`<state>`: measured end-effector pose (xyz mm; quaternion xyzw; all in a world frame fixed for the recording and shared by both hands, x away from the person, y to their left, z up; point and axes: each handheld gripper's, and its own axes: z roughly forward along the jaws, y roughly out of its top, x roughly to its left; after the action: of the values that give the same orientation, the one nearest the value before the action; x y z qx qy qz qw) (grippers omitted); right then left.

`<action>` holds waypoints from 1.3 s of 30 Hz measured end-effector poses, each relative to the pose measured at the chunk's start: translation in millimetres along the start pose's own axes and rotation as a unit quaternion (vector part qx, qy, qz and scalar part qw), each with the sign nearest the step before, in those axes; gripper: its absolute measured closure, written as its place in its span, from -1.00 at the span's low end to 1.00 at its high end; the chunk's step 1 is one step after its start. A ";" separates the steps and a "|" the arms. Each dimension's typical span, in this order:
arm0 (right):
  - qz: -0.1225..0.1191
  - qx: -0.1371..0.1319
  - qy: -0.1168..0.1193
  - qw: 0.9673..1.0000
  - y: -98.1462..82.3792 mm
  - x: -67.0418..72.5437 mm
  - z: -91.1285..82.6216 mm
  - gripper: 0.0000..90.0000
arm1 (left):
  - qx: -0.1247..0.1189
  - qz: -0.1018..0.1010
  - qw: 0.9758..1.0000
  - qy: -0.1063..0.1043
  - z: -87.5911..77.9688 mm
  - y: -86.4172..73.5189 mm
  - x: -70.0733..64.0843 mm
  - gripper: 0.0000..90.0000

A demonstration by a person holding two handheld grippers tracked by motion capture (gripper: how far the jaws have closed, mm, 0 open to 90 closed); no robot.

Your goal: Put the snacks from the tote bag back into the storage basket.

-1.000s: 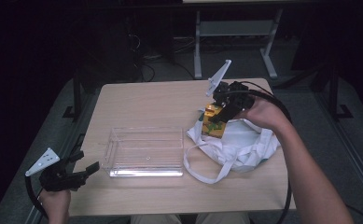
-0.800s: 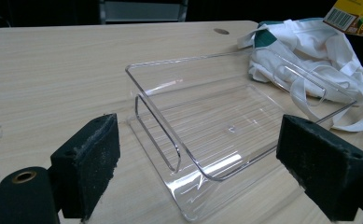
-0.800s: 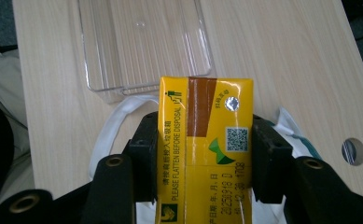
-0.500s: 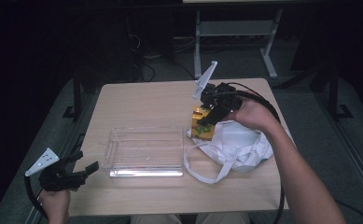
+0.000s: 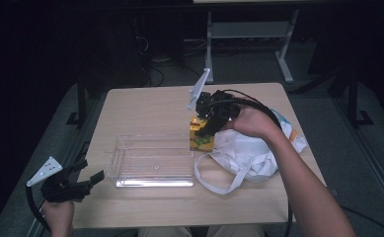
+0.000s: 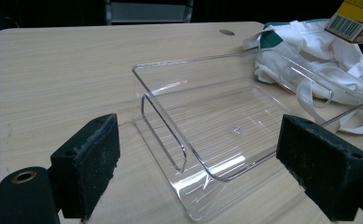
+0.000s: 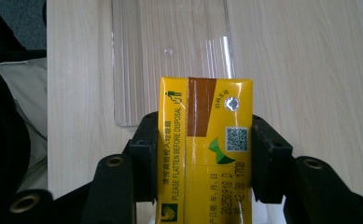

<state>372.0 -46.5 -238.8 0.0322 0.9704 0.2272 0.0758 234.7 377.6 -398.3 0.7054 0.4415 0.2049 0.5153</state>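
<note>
1. Right gripper [image 5: 205, 129] was clamped on a yellow drink carton [image 7: 205, 149]; both black pads pressed its two long sides in the right gripper view, with the carton's printed top facing the camera.
2. Carton sat in the air at the tray's right end, between the clear plastic tray [image 5: 152, 181] and the white cloth bag [image 5: 249, 153], seen from the high view. I couldn't tell whether its bottom brushed the bag.
3. Left gripper [image 5: 83, 180] hung off the table's near left corner, jaws spread wide and nothing between them; in the left gripper view its pads [image 6: 88, 165] framed the tray's near end without touching it.
4. Step in hand, as I judged it: carrying the carton from the bag over to the tray, not yet placed.
5. Next move would call for bringing the carton over the tray's open floor, lowering it inside the walls, then opening the jaws; the thin right wall was the thing to clear.
6. The light tray could slide if bumped; the left gripper was near enough to steady it.
7. Counts: two grippers, one carton, one tray with nothing in it, one bag with loose straps, one wooden table [image 5: 145, 106].
</note>
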 end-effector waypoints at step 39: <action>-0.048 0.012 0.039 0.998 47.9 26.1 51.4 0.16 | -0.007 0.000 0.999 0.035 -1.9 0.3 0.4 -0.71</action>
<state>355.9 21.2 -266.4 -0.0228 0.9756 0.2132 0.0482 233.7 378.9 -397.4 0.6943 0.4579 0.2320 0.5044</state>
